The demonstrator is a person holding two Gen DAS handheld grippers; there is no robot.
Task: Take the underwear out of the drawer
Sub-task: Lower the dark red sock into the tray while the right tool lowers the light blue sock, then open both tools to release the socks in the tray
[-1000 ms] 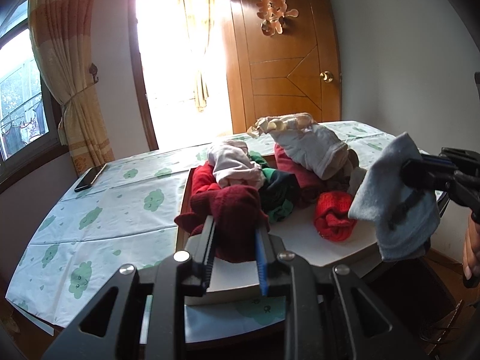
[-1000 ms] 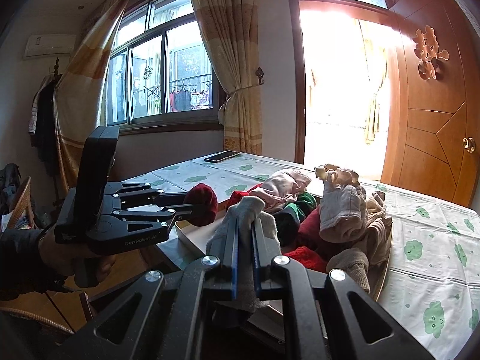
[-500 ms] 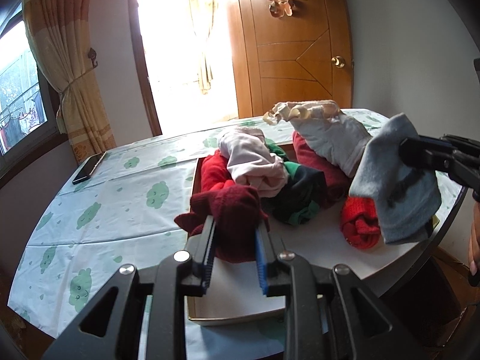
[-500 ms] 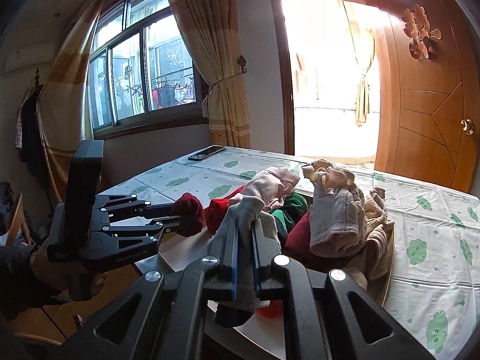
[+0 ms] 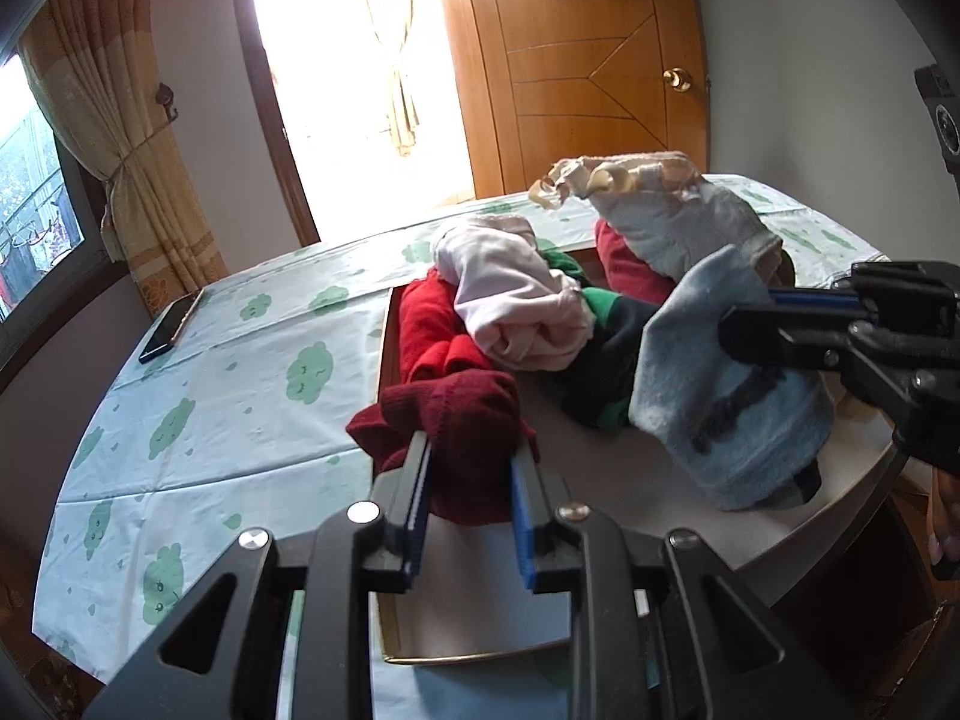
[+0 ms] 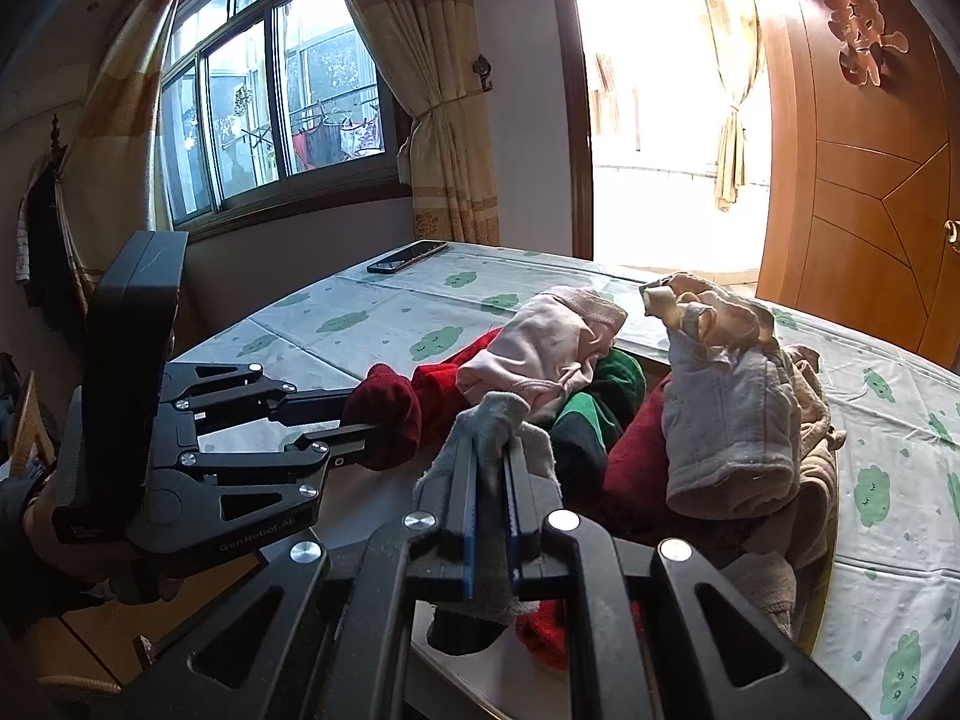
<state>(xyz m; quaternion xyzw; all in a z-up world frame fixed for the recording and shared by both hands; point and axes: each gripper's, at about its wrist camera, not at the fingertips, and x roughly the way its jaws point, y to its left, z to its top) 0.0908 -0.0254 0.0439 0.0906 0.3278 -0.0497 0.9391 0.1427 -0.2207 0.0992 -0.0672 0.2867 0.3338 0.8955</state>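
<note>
At the bottom centre of the left wrist view, the left gripper (image 5: 470, 480) has its jaws clamped on a dark maroon knitted garment (image 5: 462, 420). At right, the right gripper (image 5: 774, 324) pinches a pale blue-grey cloth garment (image 5: 720, 396). Behind, a shallow wooden drawer (image 5: 384, 336) holds heaped underwear on the cloud-print bench (image 5: 228, 408).

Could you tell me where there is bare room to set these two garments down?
Free: the tablecloth between the phone and the drawer, and the drawer's bare near end. Crowded: the clothes pile across the rest of it.
</note>
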